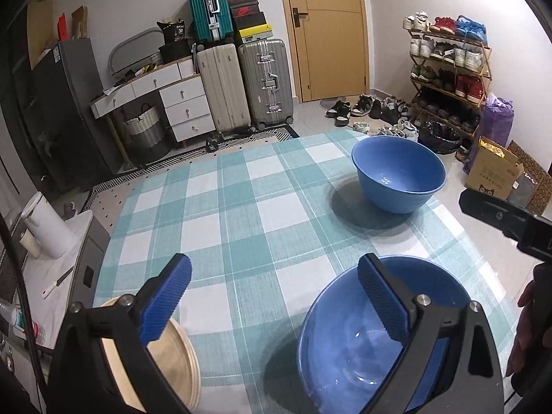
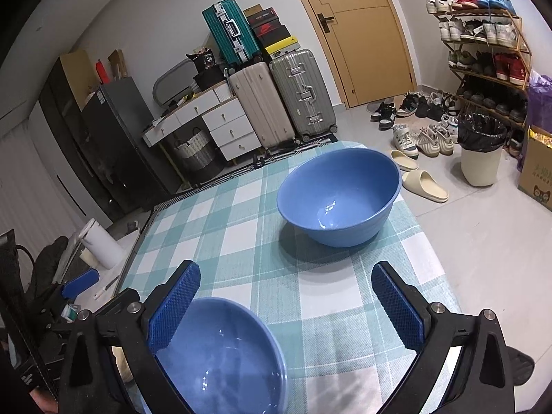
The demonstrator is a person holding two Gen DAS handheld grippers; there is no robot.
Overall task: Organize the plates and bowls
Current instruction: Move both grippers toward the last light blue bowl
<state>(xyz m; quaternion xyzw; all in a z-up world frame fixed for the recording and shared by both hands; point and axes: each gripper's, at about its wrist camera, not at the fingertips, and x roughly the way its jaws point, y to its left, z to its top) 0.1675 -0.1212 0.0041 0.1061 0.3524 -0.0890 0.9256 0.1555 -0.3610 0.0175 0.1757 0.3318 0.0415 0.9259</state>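
Two blue bowls stand on the checked tablecloth (image 1: 241, 207). The far bowl (image 1: 398, 172) sits near the table's far right corner; it also shows in the right wrist view (image 2: 338, 196). The near bowl (image 1: 348, 341) lies under my left gripper's right finger, and under the right gripper's left finger in the right wrist view (image 2: 224, 355). A stack of cream plates (image 1: 176, 362) sits at the near left edge. My left gripper (image 1: 276, 303) is open and empty. My right gripper (image 2: 286, 310) is open and empty above the cloth.
The table's right edge (image 2: 431, 252) drops to a tiled floor with slippers (image 2: 424, 186), shoes and a bin (image 2: 481, 148). A paper roll (image 1: 45, 224) stands on a side unit left of the table. Suitcases and drawers stand beyond.
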